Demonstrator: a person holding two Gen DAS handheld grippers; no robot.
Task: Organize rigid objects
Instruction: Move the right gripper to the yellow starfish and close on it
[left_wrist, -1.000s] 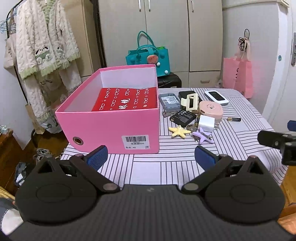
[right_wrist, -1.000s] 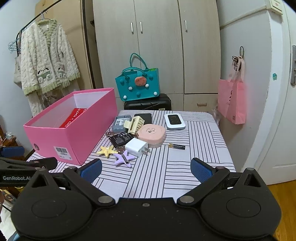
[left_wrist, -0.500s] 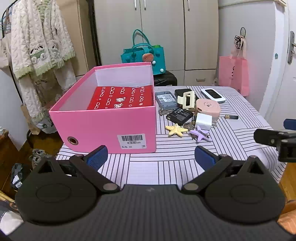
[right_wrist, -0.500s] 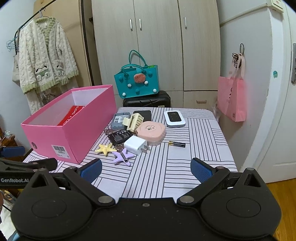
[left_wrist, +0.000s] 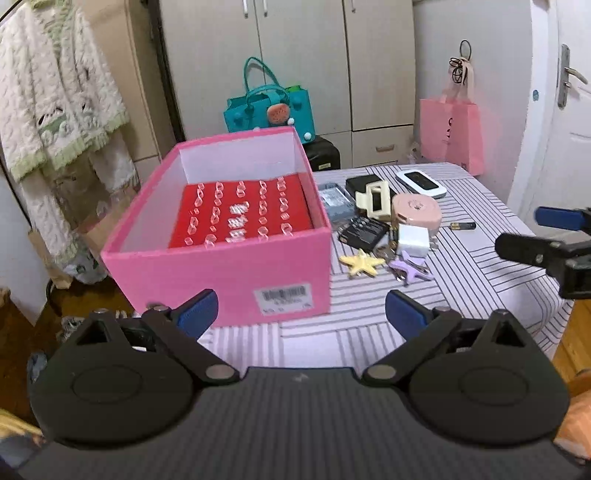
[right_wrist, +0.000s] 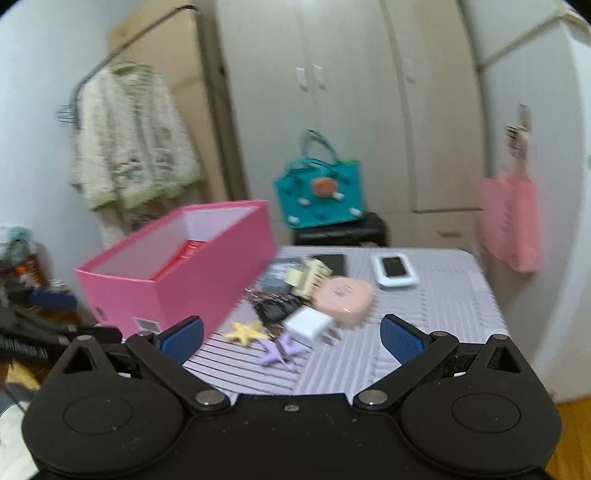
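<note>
Left wrist view: left gripper (left_wrist: 300, 309) jaws spread, empty — right gripper (right_wrist: 291, 334) likewise (blurred); pink box (left_wrist: 236, 271) ahead.

The striped table (left_wrist: 461, 280) has a pink box (left_wrist: 229, 273) by its left edge. Small stuff sits mid-table beside it: yellow star (left_wrist: 362, 262), white charger (left_wrist: 413, 240), pink case (left_wrist: 416, 211).

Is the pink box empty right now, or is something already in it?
Not empty. The pink box is open-topped and a red patterned item lies flat on its floor; none of the small table items are inside.
</note>
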